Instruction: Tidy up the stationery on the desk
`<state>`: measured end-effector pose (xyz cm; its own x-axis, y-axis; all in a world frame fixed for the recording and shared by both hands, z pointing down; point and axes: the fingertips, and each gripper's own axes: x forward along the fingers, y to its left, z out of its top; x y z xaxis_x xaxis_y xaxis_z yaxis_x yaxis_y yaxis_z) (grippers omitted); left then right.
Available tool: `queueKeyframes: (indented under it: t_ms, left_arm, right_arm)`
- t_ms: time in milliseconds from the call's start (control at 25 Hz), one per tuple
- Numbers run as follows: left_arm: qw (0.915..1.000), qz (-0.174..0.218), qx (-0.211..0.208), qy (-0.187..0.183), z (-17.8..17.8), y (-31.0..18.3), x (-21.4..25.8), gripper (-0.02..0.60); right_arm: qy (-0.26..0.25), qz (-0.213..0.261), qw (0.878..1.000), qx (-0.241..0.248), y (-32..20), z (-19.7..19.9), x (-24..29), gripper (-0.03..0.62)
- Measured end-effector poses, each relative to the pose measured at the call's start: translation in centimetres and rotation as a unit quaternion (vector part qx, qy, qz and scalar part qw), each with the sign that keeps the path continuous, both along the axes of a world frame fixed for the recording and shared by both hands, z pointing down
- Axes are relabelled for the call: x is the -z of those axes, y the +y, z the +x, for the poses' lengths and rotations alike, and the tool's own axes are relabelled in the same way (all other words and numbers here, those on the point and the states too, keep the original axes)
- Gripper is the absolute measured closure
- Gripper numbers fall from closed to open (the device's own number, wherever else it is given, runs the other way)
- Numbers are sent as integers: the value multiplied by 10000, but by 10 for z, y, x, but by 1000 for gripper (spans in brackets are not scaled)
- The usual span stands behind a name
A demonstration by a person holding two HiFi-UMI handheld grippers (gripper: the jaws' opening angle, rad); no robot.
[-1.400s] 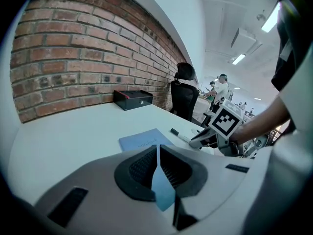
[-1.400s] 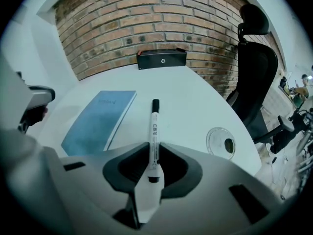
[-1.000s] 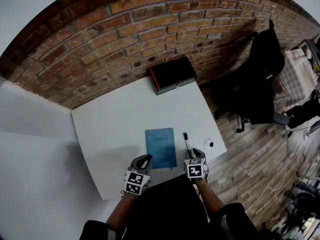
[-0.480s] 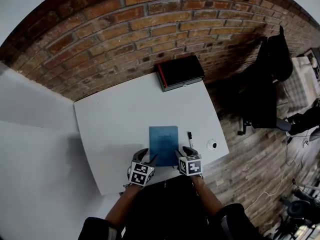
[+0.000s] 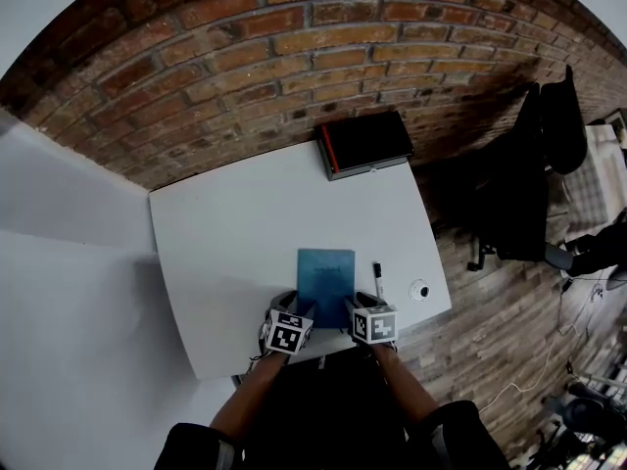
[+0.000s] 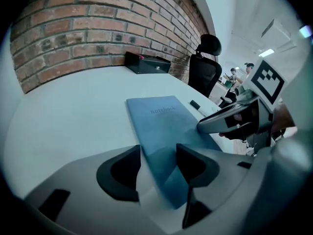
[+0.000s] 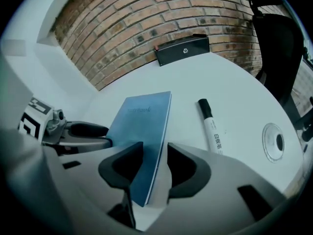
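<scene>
A blue notebook [image 5: 326, 274] lies flat near the white desk's [image 5: 225, 243] front edge. My left gripper [image 5: 290, 309] sits at its near left corner and my right gripper [image 5: 361, 305] at its near right corner. In the left gripper view the notebook's [image 6: 161, 119] near end shows between the open jaws of the left gripper [image 6: 159, 153]. In the right gripper view the notebook's [image 7: 139, 126] right edge runs between the open jaws of the right gripper [image 7: 155, 153], with a gap on the right side. A black-capped white marker [image 5: 378, 280] lies just right of the notebook.
A black box with a red edge [image 5: 366, 143] stands at the desk's far right corner against the brick wall. A round cable grommet [image 5: 419, 289] sits right of the marker [image 7: 211, 126]. A black office chair [image 5: 534, 174] stands on the wooden floor to the right.
Both grippers have closed in on the notebook's near end. The right gripper moved left from the marker to the notebook's right corner; the left gripper moved right.
</scene>
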<state>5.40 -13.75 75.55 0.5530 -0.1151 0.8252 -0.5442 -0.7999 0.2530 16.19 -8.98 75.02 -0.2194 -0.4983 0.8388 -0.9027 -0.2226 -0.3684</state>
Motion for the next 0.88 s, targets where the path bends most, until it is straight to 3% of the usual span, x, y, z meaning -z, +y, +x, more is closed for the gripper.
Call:
queueKeyframes:
  t_ms: [480, 880]
  left_arm:
    - [9990, 55, 440, 23, 0, -5, 0, 392]
    - [9952, -20, 978, 63, -35, -15, 6, 400]
  right_arm:
    - [-122, 19, 9998, 176, -4, -6, -1, 473]
    - [-103, 5, 9984, 549, -15, -36, -6, 487]
